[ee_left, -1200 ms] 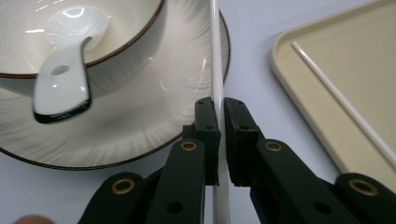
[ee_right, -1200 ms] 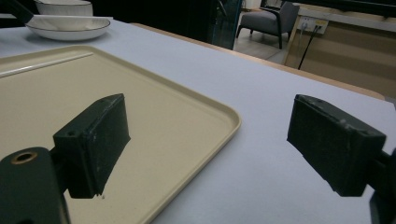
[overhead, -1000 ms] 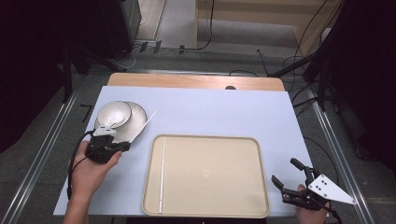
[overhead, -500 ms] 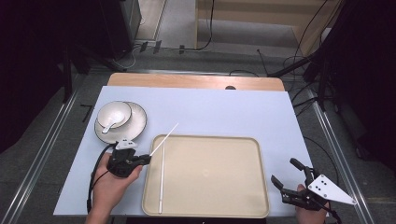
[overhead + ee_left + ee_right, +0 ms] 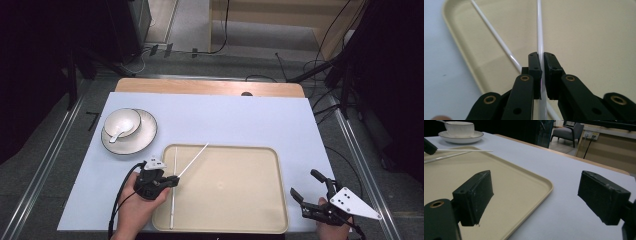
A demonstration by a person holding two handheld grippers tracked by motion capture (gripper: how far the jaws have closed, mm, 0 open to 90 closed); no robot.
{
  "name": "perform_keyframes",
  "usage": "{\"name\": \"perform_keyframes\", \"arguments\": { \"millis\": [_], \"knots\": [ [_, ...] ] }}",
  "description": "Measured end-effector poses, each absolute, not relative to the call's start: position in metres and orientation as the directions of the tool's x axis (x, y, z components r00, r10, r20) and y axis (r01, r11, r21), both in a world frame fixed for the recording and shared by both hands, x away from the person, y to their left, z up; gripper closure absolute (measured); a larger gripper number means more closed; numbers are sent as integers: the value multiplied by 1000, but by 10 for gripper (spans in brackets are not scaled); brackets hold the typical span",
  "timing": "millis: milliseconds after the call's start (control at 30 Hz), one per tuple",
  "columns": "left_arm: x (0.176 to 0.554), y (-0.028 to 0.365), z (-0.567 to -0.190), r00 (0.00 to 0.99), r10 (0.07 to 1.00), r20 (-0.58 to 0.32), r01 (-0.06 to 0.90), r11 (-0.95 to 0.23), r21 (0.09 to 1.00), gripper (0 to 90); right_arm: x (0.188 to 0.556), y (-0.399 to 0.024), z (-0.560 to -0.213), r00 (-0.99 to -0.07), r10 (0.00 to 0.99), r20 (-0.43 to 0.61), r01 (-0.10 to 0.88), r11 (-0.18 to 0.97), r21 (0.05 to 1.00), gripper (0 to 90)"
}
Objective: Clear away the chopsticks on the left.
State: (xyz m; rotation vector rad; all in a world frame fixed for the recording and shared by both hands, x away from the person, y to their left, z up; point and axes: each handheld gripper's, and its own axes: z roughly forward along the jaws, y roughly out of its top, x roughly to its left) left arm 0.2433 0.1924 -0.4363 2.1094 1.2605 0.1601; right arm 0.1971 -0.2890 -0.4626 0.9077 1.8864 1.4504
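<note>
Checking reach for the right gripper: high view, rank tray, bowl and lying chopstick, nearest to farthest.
From the right gripper:
1. Tray, right beside it, toward the left.
2. Lying chopstick, along the tray's left edge.
3. Bowl, on its plate at far left.

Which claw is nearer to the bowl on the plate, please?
Left. The left claw sits at the tray's left edge, just below the bowl; the right claw is beyond the tray's far right corner.
</note>
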Motion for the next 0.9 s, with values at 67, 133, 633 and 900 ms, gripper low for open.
{"name": "perform_keyframes", "arguments": {
  "millis": [67,133,633,900],
  "knots": [
    [242,185,-441,529,817,-232,743,-313,591,854,197,-289,-463,-596,802,-44,163,175,971,132],
    [241,182,-442,528,816,-234,745,-313,590,854,197,-289,-463,-595,802,-43,163,173,971,132],
    [238,158,-454,524,812,-255,760,-311,570,854,197,-290,-463,-594,803,-44,163,174,971,132],
    [237,157,-455,512,820,-256,768,-304,564,844,197,-289,-462,-596,801,-45,162,175,971,132]
  ]
}}
